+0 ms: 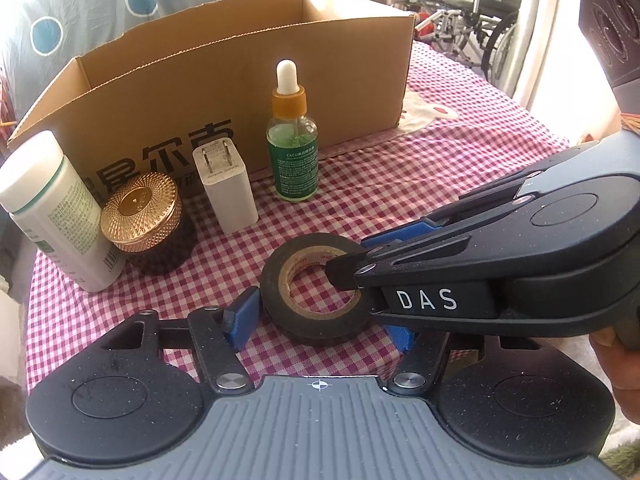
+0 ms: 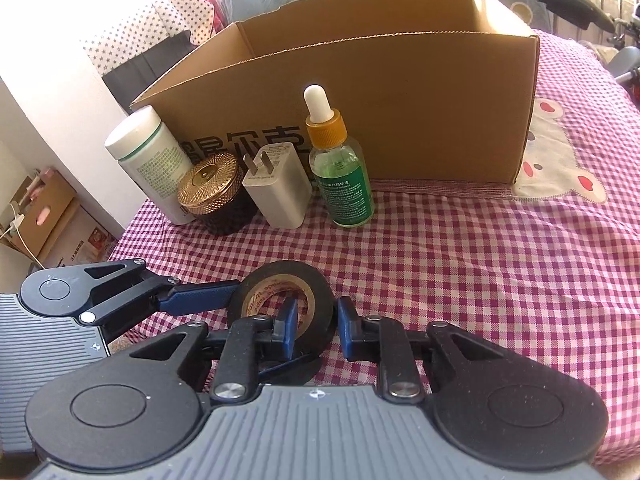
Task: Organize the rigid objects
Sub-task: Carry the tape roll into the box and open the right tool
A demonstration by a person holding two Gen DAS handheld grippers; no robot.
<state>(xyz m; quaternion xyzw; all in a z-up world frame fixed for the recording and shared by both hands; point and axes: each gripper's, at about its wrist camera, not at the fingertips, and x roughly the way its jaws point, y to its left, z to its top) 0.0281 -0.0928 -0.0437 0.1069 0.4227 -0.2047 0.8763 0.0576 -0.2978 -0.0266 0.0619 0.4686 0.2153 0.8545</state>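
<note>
I'm seeing black linkage arms, blue pads (image 1: pixel 242 316), silver screws, ribbed grey housing, white "DAS" lettering (image 1: pixel 426 300).

Box (image 1: pixel 224 92) at rear; before it, left to right: white bottle (image 1: pixel 56 212), jar (image 1: pixel 148 224), charger (image 1: pixel 226 186), dropper bottle (image 1: pixel 292 140); tape roll (image 1: pixel 316 292) nearest, on the cloth (image 1: pixel 460 168).

My left gripper (image 1: pixel 320 320) sits low in frame, fingers spread wide. My right gripper (image 2: pixel 318 330) comes in from the right side of the left view, fingers parted, one inside the tape roll (image 1: pixel 316 284).
</note>
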